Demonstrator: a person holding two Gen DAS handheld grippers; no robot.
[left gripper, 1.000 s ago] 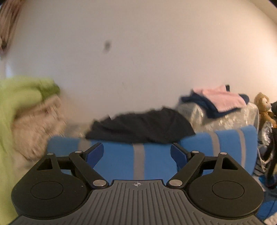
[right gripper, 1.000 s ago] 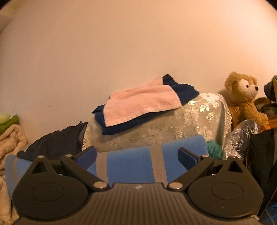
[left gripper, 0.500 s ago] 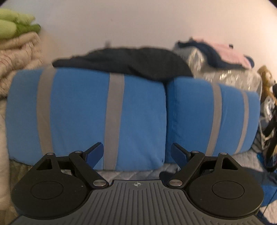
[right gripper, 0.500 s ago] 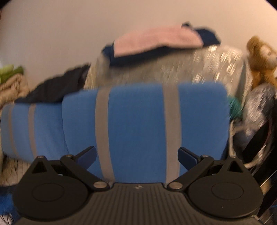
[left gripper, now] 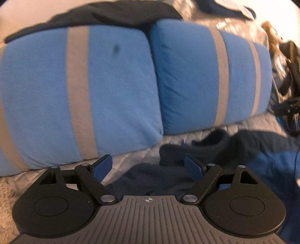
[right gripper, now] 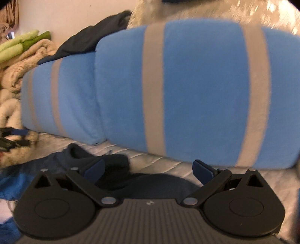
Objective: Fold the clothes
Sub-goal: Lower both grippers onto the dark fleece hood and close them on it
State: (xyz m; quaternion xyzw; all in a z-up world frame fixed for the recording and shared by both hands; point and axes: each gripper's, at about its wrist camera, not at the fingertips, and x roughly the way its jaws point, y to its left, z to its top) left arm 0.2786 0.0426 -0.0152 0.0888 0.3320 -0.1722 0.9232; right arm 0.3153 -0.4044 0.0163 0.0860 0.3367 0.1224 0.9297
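Quilted grey bedcover [left gripper: 131, 155] carries dark navy garment [left gripper: 206, 146] at 12 o'clock of left gripper [left gripper: 148, 166] and right gripper [right gripper: 148, 169], both fingers apart, empty; blue grey-striped pillows [right gripper: 196, 90] behind.

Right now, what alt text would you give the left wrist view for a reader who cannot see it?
The open left gripper hovers empty over a dark navy garment lying rumpled on a quilted bed cover. Two blue pillows with grey stripes stand behind it, with another dark garment draped on top of them.
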